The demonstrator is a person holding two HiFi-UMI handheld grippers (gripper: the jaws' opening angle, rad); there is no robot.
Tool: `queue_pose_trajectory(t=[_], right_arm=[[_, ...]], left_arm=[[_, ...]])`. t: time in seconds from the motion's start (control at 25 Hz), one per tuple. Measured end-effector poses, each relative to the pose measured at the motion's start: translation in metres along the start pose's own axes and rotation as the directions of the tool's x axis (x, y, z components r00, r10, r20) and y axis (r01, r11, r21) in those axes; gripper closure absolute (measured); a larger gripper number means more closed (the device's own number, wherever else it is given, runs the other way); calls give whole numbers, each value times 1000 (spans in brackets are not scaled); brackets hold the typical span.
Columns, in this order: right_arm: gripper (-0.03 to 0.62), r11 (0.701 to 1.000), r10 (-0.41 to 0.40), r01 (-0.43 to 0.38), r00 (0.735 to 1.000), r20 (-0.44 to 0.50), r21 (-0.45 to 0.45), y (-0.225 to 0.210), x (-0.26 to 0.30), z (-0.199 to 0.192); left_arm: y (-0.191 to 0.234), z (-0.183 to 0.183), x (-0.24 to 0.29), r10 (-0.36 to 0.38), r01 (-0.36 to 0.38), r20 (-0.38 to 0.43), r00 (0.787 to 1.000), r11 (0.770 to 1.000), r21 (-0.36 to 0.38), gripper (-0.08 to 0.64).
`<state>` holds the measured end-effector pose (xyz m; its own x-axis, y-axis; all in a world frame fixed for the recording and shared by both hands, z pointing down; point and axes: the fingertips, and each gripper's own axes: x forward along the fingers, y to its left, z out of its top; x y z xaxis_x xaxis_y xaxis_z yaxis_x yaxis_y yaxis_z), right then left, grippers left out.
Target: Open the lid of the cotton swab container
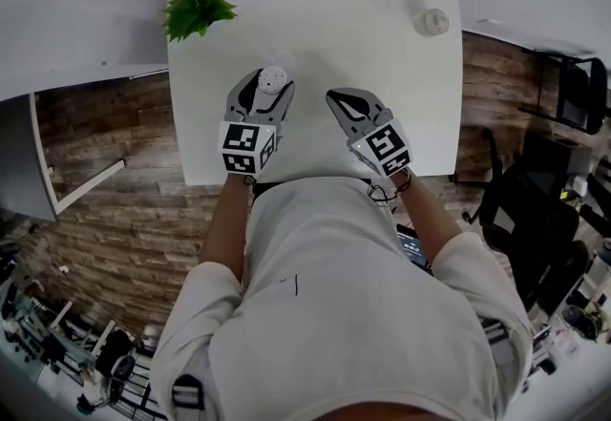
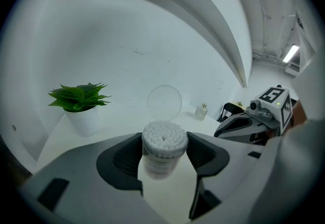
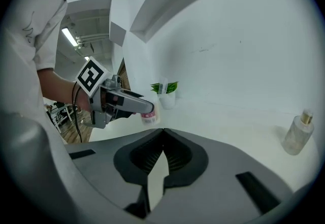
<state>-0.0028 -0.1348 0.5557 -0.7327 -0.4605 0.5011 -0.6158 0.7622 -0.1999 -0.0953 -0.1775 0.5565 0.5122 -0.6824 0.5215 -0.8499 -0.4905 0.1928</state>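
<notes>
cotton swab container [image 2: 162, 159]: small clear cylinder, upright, packed with white swab tips | state: open | lid [image 2: 164, 102]: clear round disc, standing on edge just behind the rim | place: gripped between the pads of the left hand-held gripper [image 2: 164, 141]

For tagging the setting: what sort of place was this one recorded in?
Probably an office or lab workspace rather than a home: a plain white table set against a white wall, wood-plank flooring, and what looks like a black office chair among equipment at the room's edge.
</notes>
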Motion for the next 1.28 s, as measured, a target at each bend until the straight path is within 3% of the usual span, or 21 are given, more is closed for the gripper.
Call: queue_pose_trajectory(t=[0.56, 1.12, 1.28], right_arm=[[597, 999, -22, 24, 998, -55, 34, -8, 27, 2], [597, 999, -13, 15, 997, -70, 36, -2, 33, -2], [597, 999, -7, 9, 998, -70, 35, 1, 34, -2]], left_arm=[[46, -27, 38, 26, -25, -37, 999, 999, 41, 282], [47, -51, 49, 23, -19, -83, 996, 999, 47, 279], [47, -62, 50, 36, -30, -135, 990, 998, 48, 275]])
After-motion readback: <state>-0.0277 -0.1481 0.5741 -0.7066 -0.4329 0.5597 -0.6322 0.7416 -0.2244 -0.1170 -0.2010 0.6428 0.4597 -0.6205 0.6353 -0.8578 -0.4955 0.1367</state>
